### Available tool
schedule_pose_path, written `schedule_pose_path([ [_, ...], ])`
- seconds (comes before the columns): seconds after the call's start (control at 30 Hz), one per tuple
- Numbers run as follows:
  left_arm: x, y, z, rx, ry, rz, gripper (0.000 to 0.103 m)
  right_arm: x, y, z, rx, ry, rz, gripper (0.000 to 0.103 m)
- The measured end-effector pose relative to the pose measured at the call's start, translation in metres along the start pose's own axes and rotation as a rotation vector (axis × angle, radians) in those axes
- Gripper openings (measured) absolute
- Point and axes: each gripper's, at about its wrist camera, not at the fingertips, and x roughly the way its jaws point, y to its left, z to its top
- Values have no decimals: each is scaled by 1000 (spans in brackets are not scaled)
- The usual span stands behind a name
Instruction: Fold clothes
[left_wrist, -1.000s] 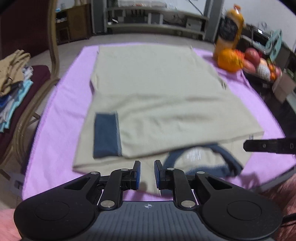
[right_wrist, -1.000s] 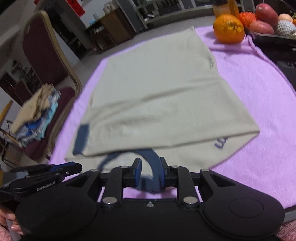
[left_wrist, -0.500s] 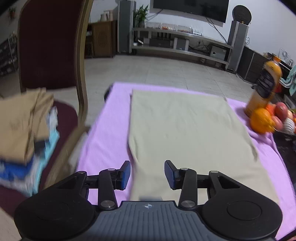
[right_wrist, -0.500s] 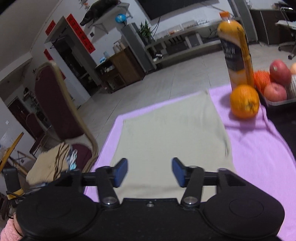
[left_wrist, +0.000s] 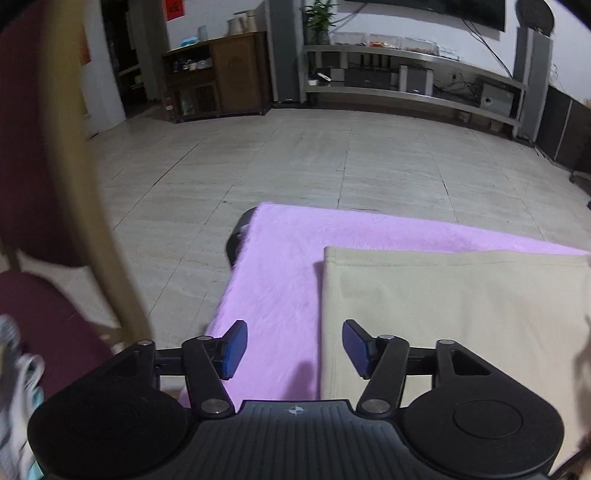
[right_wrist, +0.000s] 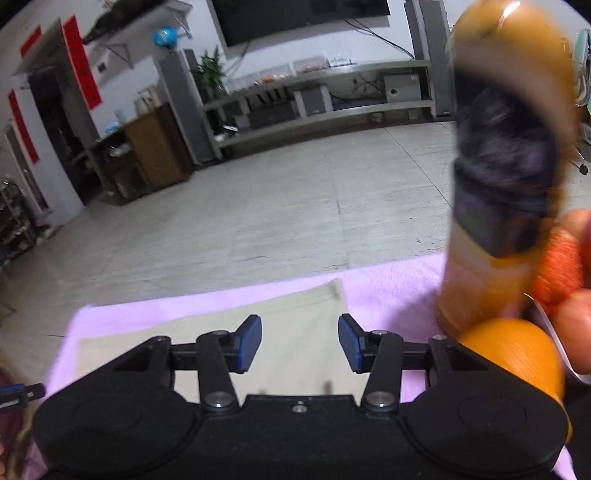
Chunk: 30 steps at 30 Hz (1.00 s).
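A beige garment (left_wrist: 443, 306) lies flat on a pink fleece cover (left_wrist: 280, 266). My left gripper (left_wrist: 291, 349) is open and empty above the garment's far left corner, its left finger over pink cover, its right over beige cloth. In the right wrist view the same garment (right_wrist: 295, 317) shows its far right corner between the fingers. My right gripper (right_wrist: 300, 343) is open and empty above that corner.
A tall orange juice bottle (right_wrist: 506, 177) stands close on the right, with an orange (right_wrist: 517, 354) and other fruit beside it. A dark red chair (left_wrist: 48, 206) with a wooden frame stands at the left. Tiled floor lies beyond the table's far edge.
Both grippers opened and let go of the near edge of the garment, then moved forward over it to its far corners. The bottle and chair now loom closer.
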Motion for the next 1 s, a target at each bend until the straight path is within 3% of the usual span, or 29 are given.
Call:
schedule_pose_path([
  [0.13, 41, -8, 8, 39, -5, -21, 62, 55, -10, 5, 12, 25, -51, 37],
  [0.27, 66, -3, 15, 6, -2, -115, 61, 91, -20, 6, 37, 51, -59, 34],
  [0.33, 68, -1, 16, -9, -15, -145, 45, 101, -23, 7, 45, 62, -37, 33],
  [0.37, 66, -3, 16, 0, -28, -154, 22, 103, -24, 6, 43, 58, -28, 27],
  [0.4, 61, -8, 16, 19, -43, -142, 2, 102, -23, 5, 40, 57, -10, 8],
  [0.47, 50, -19, 14, 63, -74, -105, 3, 94, -20, 2, 30, 36, -2, 6],
  [0.6, 7, -31, 13, 101, -164, -31, 3, 53, -10, 1, -6, -22, 3, 6],
  [0.8, -96, -32, 6, 121, -288, 16, 3, -52, -4, 8, -15, -77, 38, 6],
  [1.0, -193, -24, -54, 177, -338, 30, 4, -174, -21, -11, -11, -130, 59, 6],
])
